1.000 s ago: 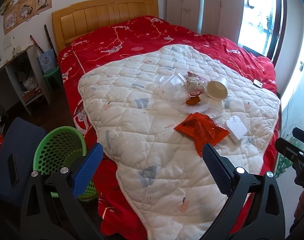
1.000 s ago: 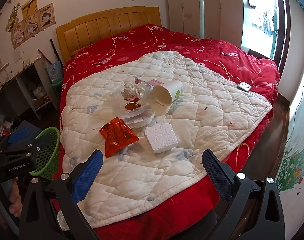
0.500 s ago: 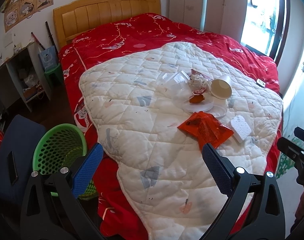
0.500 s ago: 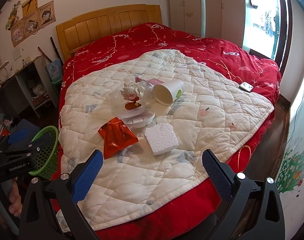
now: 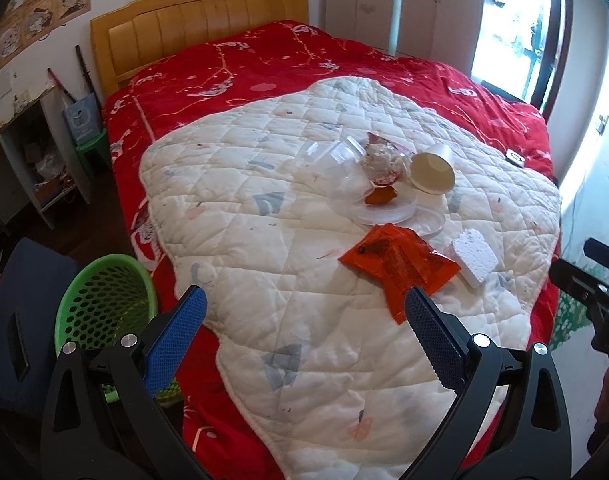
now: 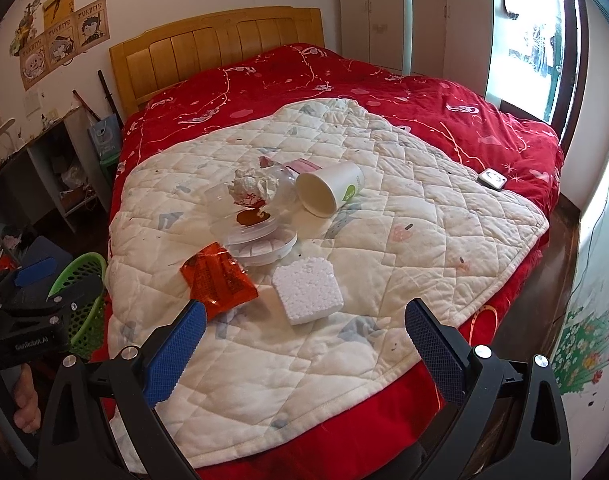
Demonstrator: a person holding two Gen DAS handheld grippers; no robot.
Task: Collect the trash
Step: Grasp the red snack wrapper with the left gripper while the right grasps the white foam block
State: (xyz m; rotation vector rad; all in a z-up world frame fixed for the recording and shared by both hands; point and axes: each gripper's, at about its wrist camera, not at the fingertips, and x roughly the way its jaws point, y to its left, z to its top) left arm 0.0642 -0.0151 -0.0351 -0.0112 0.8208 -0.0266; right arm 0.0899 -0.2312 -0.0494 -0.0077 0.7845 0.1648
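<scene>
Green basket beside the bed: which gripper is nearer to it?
Left. The left gripper hangs open right beside the green basket, at the bed's corner. The right gripper, also open, is farther along the bed edge, facing the foam block.

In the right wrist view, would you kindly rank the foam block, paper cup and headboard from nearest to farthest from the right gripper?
1. Foam block: nearest, on the quilt just ahead of the open right gripper.
2. Paper cup: on its side, mid-quilt.
3. Headboard: farthest, at the far end, left.
</scene>
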